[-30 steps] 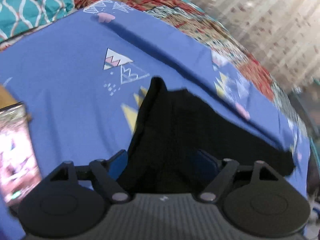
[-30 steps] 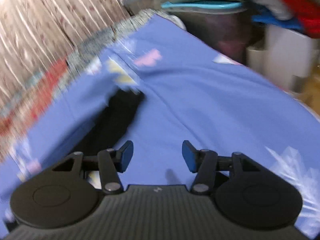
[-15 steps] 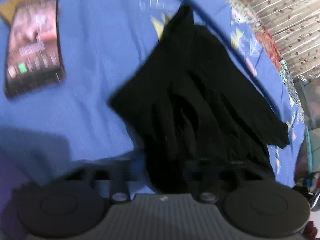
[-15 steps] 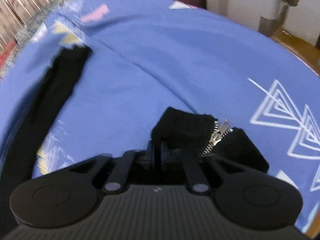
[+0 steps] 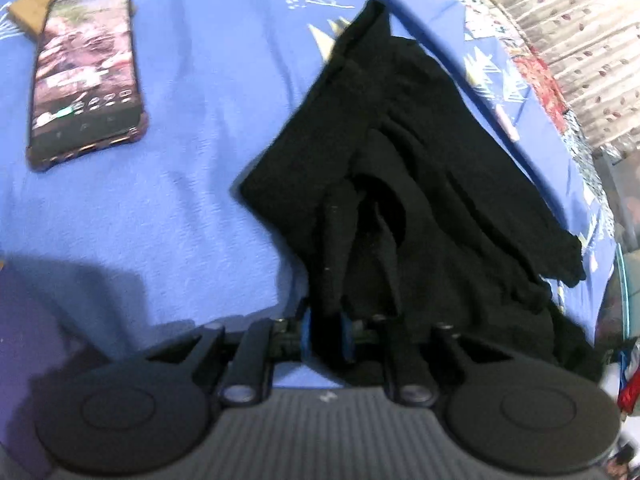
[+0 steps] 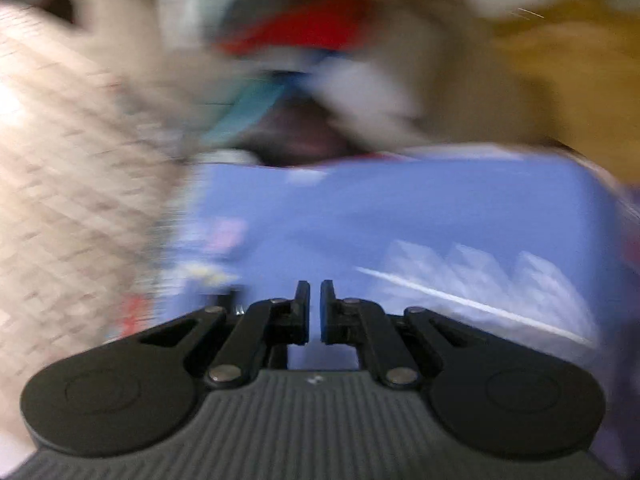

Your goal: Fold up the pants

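Left jaws: my left gripper has a fold of the black pants between its blue pads. The pads press the cloth from both sides, though the jaws are easing apart a little at this moment. The fabric rises bunched and wrinkled straight out of the grip.

Pants: they lie on the blue bedsheet, running away from my left gripper toward the upper right of the left view. One narrow end points up toward the sheet's white and yellow triangle prints. Another end reaches the right side, near the sheet's edge. The middle is rumpled into several ridges.

Other things, left view: a phone with a lit screen lies flat on the sheet at upper left, well apart from the pants. Its top corner overlaps a tan flat object, which I cannot identify. A patterned quilt and a pale curtain lie beyond the sheet at upper right.

Right jaws: my right gripper shows its jaws almost together, a thin slit between them and opening slightly. No cloth shows in that slit; only blue sheet shows through it.

Right view is heavily smeared. I make out the sheet with pale triangle prints, a pale curtain at left, and red, teal and white blurs above; nothing more can be told there
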Tool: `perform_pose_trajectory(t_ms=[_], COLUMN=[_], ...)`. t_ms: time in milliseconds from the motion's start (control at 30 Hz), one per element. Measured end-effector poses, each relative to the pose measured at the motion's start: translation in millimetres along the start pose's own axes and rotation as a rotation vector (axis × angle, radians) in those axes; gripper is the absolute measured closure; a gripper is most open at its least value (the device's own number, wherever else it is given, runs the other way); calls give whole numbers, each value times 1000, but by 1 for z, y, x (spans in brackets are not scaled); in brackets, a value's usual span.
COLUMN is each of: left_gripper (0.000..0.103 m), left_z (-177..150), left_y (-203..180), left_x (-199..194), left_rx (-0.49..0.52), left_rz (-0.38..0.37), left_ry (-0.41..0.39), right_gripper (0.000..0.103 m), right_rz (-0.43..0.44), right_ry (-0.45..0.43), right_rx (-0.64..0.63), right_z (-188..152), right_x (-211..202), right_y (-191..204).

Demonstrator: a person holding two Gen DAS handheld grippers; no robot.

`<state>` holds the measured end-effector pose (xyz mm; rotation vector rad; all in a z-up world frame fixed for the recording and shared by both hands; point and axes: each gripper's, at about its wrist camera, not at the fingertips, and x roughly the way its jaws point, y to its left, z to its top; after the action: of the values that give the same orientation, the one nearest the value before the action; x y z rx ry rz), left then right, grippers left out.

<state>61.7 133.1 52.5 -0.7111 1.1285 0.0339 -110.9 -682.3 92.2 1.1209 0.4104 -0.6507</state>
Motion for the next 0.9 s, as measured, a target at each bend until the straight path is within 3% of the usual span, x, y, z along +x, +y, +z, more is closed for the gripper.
perform_pose_trajectory(t_ms=[67, 133, 200, 267, 400, 500, 533, 600, 633, 667, 733, 800, 900], left_gripper=[53, 41, 33, 23, 19, 19, 21, 45, 77, 95, 95, 95, 95], left_z=[-2, -5, -7, -8, -10, -9, -9, -9, -8, -7, -7, -7, -9], left_y=[3, 6, 10, 11, 9, 9, 10, 10, 10, 11, 13, 8, 5], left_x=[-6, -13, -15, -13, -7, -3, -3, -2, 0, 1, -4, -16, -24], left_rx=[-8, -3, -12, -32, -44, -72, -81, -97, -103, -113, -143, -103, -46], left_rz=[13, 28, 17, -5, -23, -22, -26, -20, -7, -6, -31, -29, -19], left_ry=[-12, -33, -37, -32, -32, -36, -41, -49, -39, -23, -17, -33, 2], right_gripper=[92, 88, 78, 56, 50, 45, 45, 51, 88, 95, 95, 96, 96], right_rz=[-18, 10, 38, 70, 104, 70, 60, 44, 10, 3, 41, 76, 45], right_ry=[14, 47, 71, 89, 117, 129, 139, 167, 163, 169, 94, -18, -84], right_rx=[3, -32, -92, -162, -269, -290, -290, -291, -291, -277, -251, -240, -195], right_z=[-16, -28, -39, -44, -58, -60, -62, -70, -72, -72, -66, -52, -35], right_x=[0, 3, 8, 12, 36, 70, 79, 97, 99, 96, 68, 38, 6], right_y=[-19, -22, -12, 4, 36, 47, 47, 49, 51, 52, 52, 54, 32])
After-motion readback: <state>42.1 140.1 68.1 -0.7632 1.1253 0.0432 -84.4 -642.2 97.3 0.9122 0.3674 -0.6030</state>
